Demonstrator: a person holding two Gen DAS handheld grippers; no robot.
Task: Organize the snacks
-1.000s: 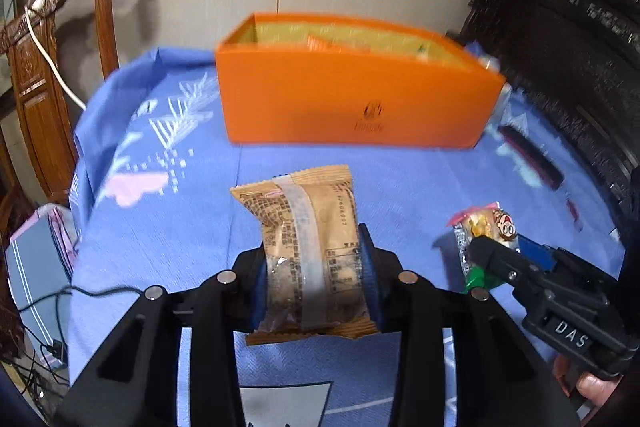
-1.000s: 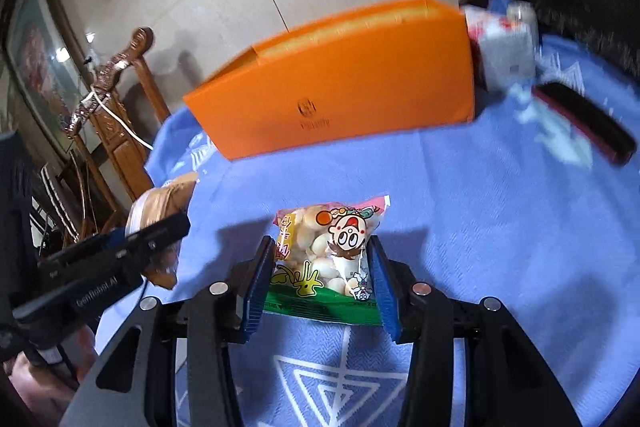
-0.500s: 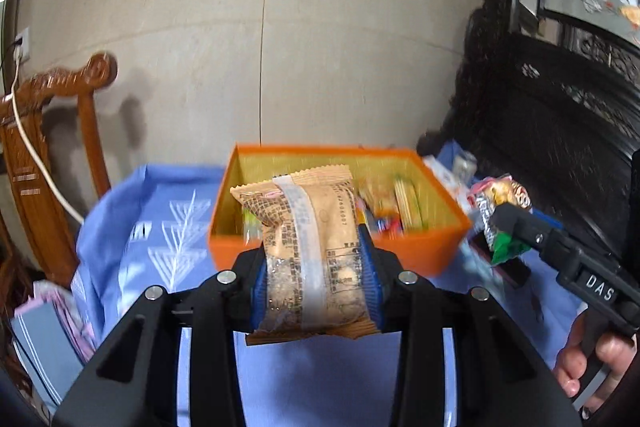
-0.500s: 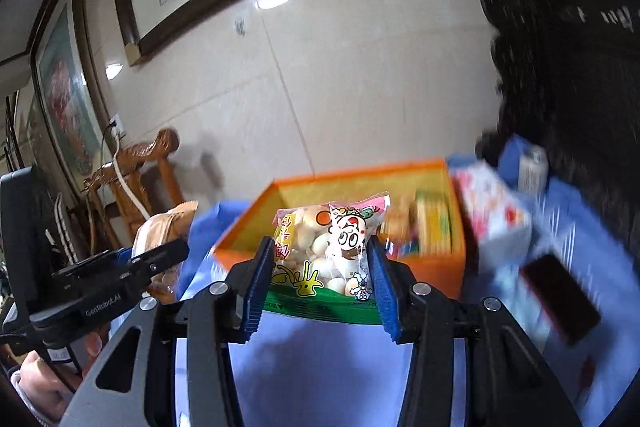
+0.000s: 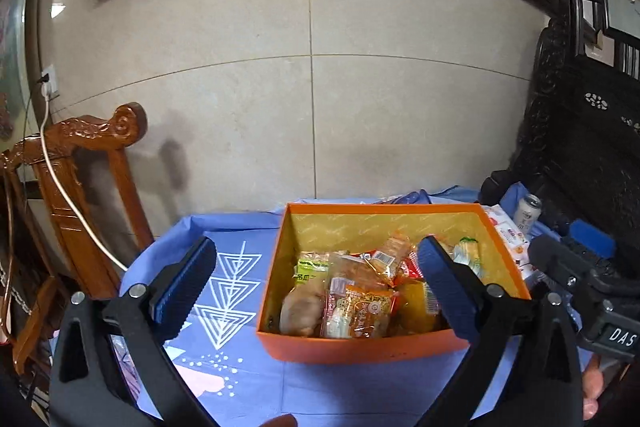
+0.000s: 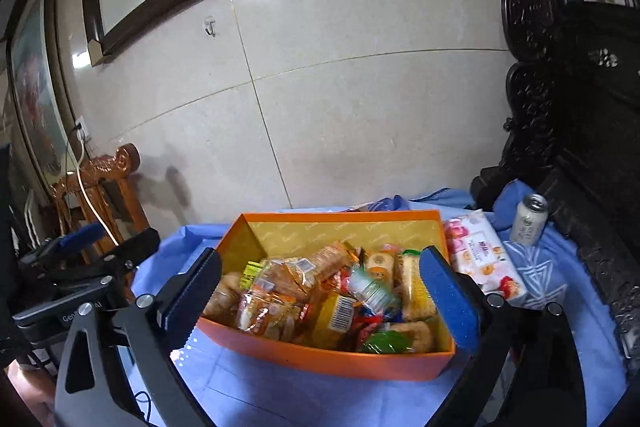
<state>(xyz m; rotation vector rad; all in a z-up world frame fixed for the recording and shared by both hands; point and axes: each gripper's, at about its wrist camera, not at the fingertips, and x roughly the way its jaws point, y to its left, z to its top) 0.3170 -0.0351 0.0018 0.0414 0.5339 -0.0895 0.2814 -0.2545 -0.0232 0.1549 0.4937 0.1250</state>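
An orange box (image 5: 360, 349) (image 6: 320, 361) stands on the blue tablecloth (image 5: 248, 387), filled with several wrapped snacks (image 5: 360, 307) (image 6: 332, 299). My left gripper (image 5: 316, 259) hovers above its near wall; the jaws are opening, spread wide, with nothing between them. My right gripper (image 6: 320, 259) hangs over the box in the same way, jaws opening and empty. A tan packet (image 5: 300, 307) lies at the box's front left. A green-edged packet (image 6: 384, 342) rests by the front wall. Each gripper shows in the other's view: the right (image 5: 568, 243), the left (image 6: 116, 239).
A carved wooden chair (image 5: 88, 187) with a white cable over it stands left of the table. A floral tissue pack (image 6: 484, 259) and a drink can (image 6: 530, 219) sit right of the box. Dark carved furniture (image 6: 580, 107) closes off the right side. A tiled wall lies behind.
Both grippers rose from the table to above the box and opened. The brown packet left the left jaws and the cartoon packet left the right jaws.
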